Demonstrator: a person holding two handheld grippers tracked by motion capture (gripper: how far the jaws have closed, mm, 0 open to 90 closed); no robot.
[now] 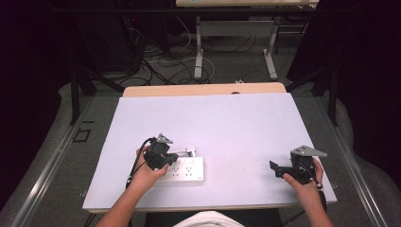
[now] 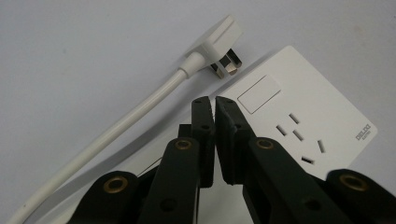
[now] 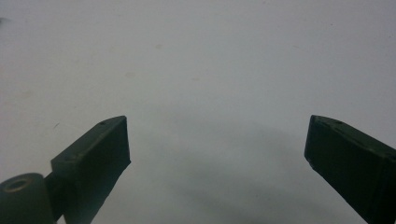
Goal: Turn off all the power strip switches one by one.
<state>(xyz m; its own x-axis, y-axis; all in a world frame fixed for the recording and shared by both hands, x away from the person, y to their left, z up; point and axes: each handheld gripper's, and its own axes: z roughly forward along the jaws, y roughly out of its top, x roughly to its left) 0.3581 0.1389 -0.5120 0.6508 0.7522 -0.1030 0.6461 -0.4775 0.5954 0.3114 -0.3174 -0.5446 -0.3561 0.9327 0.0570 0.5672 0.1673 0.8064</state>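
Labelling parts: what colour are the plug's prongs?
Brassy metal, on the white plug; clearest in the left gripper view.

table top: big pale lavender-white sheet [image 1: 227,123] covering most of the middle of the frame, matte, pretty evenly lit

table edge: strip of light wood [image 1: 203,90] poking out along the far side of the sheet

floor: grey carpet-ish stuff [image 1: 94,118], showing on both sides and beyond the table

cables: messy tangle of black and white cords [image 1: 161,61] on the floor, upper middle-left

second desk: pale top [image 1: 246,3] at the very top edge, on white metal legs [image 1: 198,56] with flat feet

frame: dark metal posts and braces [image 1: 74,94] at left and right, plus floor rails running toward the bottom corners

surroundings: black curtains or walls [image 1: 369,71] on both sides, really dark

light: comes from overhead, soft shadows
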